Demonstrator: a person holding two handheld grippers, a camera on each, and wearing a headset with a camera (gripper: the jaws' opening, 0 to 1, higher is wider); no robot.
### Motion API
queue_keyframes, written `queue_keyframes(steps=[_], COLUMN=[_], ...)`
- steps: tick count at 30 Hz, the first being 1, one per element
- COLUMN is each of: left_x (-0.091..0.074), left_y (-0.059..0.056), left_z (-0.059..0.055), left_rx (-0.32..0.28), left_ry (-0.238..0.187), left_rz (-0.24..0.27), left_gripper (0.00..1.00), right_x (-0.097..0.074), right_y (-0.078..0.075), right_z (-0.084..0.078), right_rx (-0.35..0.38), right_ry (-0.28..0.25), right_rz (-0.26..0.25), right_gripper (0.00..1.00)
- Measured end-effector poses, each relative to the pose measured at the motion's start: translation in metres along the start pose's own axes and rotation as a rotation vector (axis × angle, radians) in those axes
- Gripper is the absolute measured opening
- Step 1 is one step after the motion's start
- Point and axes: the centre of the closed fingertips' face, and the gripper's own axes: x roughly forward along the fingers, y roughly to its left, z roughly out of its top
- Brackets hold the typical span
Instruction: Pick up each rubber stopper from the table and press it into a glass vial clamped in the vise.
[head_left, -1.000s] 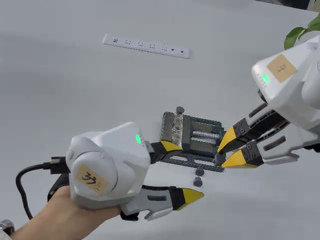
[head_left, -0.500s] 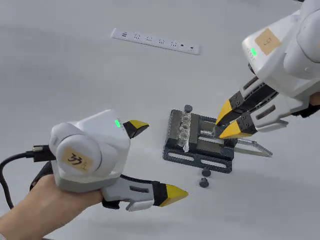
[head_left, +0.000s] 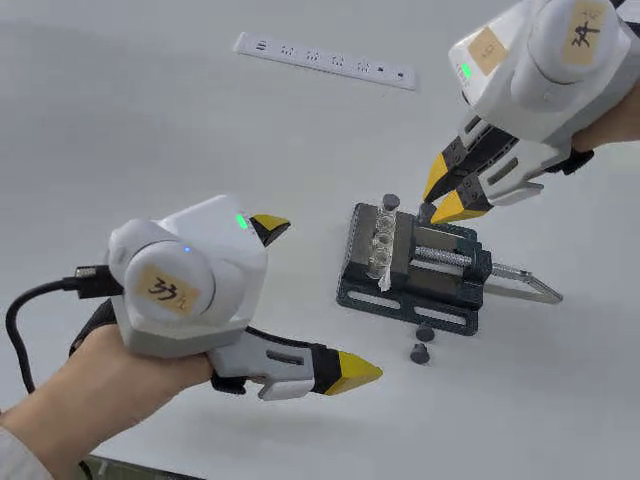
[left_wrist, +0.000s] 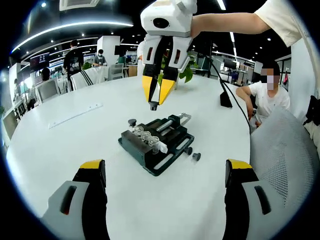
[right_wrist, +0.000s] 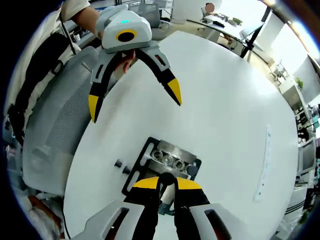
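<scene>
pinching a half-hidden, seemingly rubber stopper (left_wrist: 153, 105), right hand-held gripper (head_left: 433, 209) hangs above vise (head_left: 441, 287); left hand-held gripper (head_left: 330, 297) gapes.

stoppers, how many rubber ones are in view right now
4. One stopper sits on the end vial in the vise, one is held in the right tongs, two lie on the table beside the vise. None looks hidden.
</scene>
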Motion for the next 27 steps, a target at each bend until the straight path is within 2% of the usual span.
queue_keyframes(steps=[6,10,13,17,27], left_x=[-0.001,-0.003,-0.004,-0.006,-0.009], left_y=[0.002,0.005,0.005,0.009,0.010], left_z=[-0.001,-0.004,-0.004,-0.008,-0.016], left_rx=[-0.006,-0.014,-0.017,-0.023,-0.041], left_ry=[0.001,0.003,0.003,0.004,0.012], left_rz=[0.011,0.018,0.022,0.027,0.032], left_gripper=[0.98,0.97,0.97,0.96,0.95], right_x=[0.010,0.016,0.020,0.026,0.037], right_y=[-0.010,-0.011,-0.011,-0.012,-0.015], right_z=[0.001,-0.001,0.004,0.006,0.002], right_rx=[-0.090,-0.160,-0.184,-0.206,-0.223], right_ry=[0.001,0.016,0.003,0.013,0.040], right_rz=[0.008,0.017,0.026,0.029,0.041], right_gripper=[0.06,0.06,0.05,0.05,0.05])
